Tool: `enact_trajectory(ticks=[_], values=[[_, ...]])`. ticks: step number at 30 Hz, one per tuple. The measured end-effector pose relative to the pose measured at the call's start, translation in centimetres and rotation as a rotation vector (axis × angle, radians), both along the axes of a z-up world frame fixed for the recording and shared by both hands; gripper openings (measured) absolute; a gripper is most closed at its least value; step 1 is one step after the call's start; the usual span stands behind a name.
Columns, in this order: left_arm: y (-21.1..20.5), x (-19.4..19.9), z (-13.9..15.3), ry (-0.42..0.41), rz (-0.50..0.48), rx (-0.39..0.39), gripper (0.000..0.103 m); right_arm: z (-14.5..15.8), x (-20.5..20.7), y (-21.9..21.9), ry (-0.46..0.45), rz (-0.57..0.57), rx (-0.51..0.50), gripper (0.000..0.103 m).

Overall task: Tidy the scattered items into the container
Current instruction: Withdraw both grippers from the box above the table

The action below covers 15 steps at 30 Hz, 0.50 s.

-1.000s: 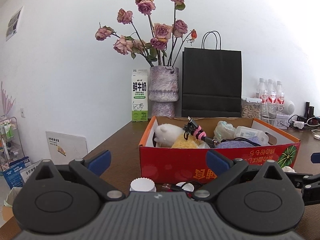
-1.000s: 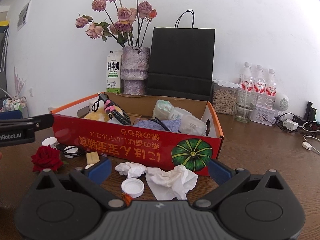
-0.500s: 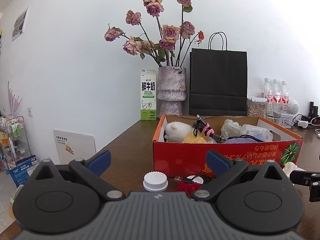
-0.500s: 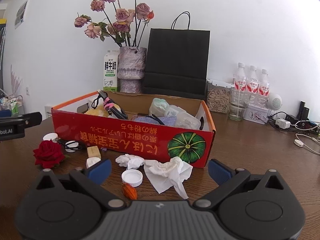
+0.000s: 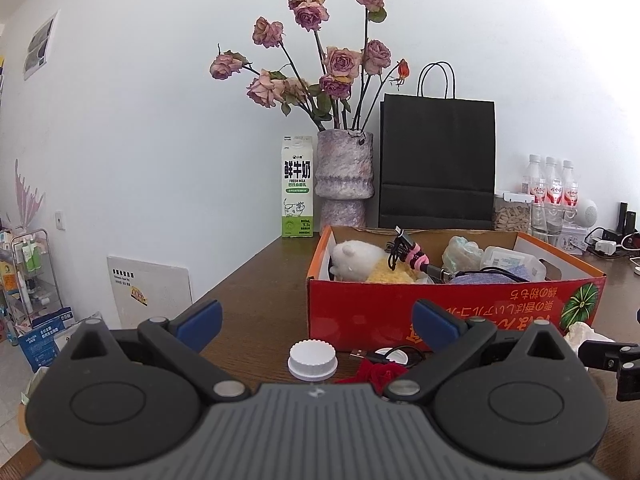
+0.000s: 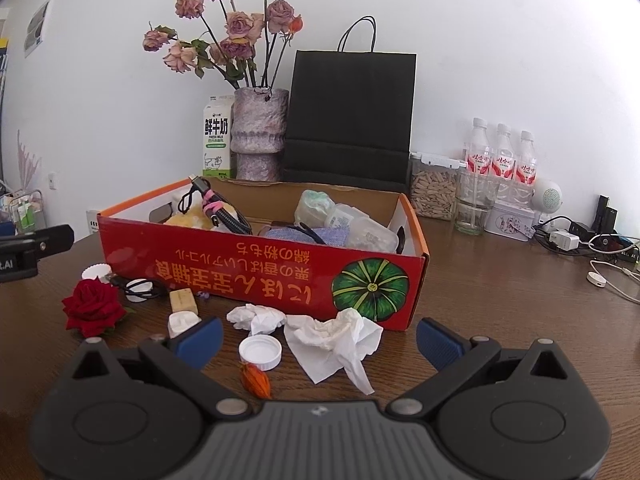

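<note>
One red, half-filled cardboard box [image 6: 280, 264]

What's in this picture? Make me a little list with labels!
container: red box, already holding things
still on table: red rose, two white caps, crumpled tissues, black cable, small tan block
left gripper: open, empty
right gripper: open, empty
behind box: vase of dried roses, milk carton, black bag

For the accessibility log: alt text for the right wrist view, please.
The open right gripper hovers empty over scattered items on a brown table: crumpled tissues, a white cap and a red rose. Behind them stands a red cardboard box, already partly filled.
</note>
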<state>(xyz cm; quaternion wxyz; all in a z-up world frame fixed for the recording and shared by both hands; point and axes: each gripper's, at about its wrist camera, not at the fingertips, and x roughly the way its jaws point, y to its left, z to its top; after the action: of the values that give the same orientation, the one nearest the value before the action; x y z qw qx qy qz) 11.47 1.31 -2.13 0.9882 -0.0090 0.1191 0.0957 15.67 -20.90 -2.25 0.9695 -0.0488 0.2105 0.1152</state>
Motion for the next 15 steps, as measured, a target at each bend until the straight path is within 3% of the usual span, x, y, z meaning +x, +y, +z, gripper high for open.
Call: enact_trajectory(ticks=[15], values=[[1.3, 1.1, -0.3, 0.067, 0.01, -0.024, 0.103, -0.1, 0.3, 0.0, 0.025, -0.001, 0.002, 0.103]])
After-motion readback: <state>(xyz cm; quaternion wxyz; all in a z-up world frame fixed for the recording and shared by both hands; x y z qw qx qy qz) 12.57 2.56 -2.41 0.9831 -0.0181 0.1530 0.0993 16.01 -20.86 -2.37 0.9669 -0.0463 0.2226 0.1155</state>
